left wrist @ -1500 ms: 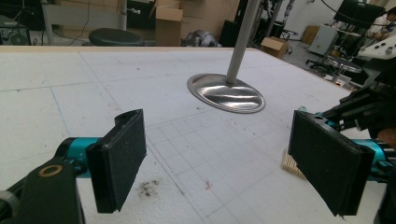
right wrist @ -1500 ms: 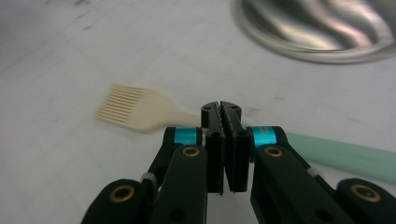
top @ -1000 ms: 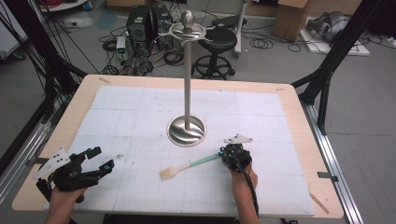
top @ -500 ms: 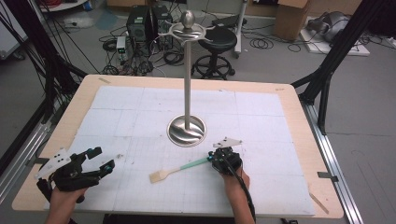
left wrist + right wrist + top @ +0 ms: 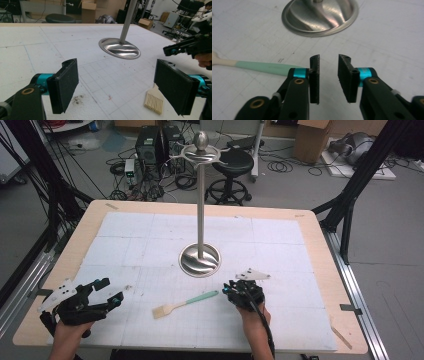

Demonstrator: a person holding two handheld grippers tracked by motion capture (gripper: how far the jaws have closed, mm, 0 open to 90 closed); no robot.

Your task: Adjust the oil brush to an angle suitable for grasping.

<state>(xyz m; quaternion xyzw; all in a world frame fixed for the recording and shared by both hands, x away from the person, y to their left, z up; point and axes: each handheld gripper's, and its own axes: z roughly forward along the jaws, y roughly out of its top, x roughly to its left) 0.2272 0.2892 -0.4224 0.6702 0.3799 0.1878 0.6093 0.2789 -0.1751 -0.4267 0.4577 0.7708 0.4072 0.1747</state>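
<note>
A brush (image 5: 185, 303) with a mint-green handle and pale bristles lies flat on the white mat, in front of the steel stand (image 5: 200, 261). My right gripper (image 5: 226, 291) sits just right of the handle's end. Its jaws have just been opening and now stand apart with nothing between them. In the right gripper view the handle (image 5: 262, 67) ends beside the left jaw of my right gripper (image 5: 328, 58). My left gripper (image 5: 111, 291) rests open at the front left with nothing in it. The left gripper view looks between the wide jaws of my left gripper (image 5: 116, 75) to the bristles (image 5: 153, 102).
The stand's tall pole (image 5: 201, 205) rises from a round base (image 5: 119, 48) at mid-table, topped by a ring and knob. The wooden table edge (image 5: 320, 235) frames the mat. Black frame legs, cables and a stool stand on the floor beyond.
My right gripper carried the brush leftward while shut on its handle, then opened and let it go. The brush now lies farther left. The left gripper has stayed put.
</note>
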